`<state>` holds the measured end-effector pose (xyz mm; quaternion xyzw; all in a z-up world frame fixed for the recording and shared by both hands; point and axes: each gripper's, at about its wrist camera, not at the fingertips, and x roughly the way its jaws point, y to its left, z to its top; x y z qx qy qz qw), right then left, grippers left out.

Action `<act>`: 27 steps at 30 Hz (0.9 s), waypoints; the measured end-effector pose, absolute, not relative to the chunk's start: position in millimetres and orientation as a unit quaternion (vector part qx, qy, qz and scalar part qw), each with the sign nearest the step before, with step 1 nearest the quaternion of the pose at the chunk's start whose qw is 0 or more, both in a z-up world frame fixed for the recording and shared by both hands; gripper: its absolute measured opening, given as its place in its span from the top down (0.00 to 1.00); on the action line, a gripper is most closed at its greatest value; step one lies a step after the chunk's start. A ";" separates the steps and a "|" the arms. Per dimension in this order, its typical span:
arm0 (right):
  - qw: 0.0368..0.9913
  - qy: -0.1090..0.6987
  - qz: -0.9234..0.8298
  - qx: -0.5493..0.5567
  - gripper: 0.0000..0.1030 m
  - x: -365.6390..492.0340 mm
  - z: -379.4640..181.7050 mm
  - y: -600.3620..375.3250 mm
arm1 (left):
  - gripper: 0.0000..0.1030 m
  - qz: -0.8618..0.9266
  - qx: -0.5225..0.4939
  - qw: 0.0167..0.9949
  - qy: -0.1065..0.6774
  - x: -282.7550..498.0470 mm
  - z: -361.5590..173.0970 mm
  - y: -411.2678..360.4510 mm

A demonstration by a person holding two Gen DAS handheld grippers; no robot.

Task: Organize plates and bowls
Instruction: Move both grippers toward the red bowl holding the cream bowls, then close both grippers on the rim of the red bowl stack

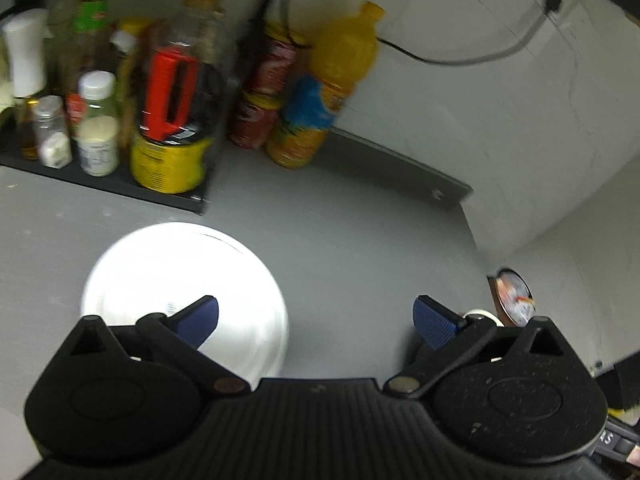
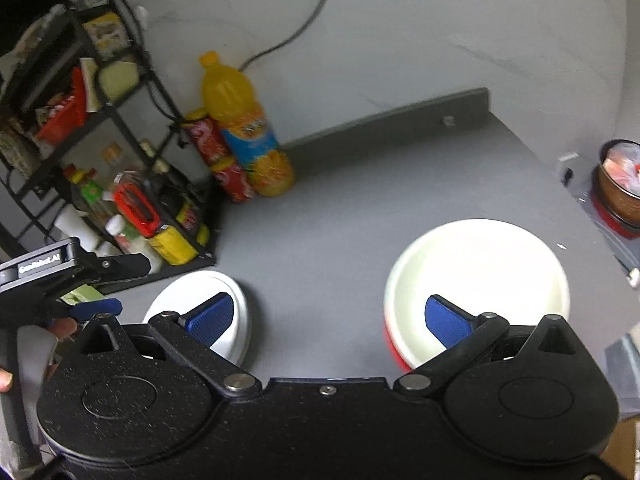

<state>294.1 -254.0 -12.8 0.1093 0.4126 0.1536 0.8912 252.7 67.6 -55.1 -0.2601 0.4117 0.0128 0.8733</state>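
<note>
Your left wrist camera looks down and forward over the grey counter, close to the white plate. Your right wrist camera sits higher and farther back, facing the same far wall; both share that plate and the orange bottle.

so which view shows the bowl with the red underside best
The right wrist view: the bowl sits nearly whole on the counter, white inside with red at its lower edge, partly covered by one blue finger. The left wrist view does not show it, only the white plate.
</note>
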 end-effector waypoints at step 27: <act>0.852 0.492 0.104 0.145 0.02 346.9 -74.8 -386.4 | 0.01 -0.012 -0.211 0.827 0.521 333.7 -106.9 -95.1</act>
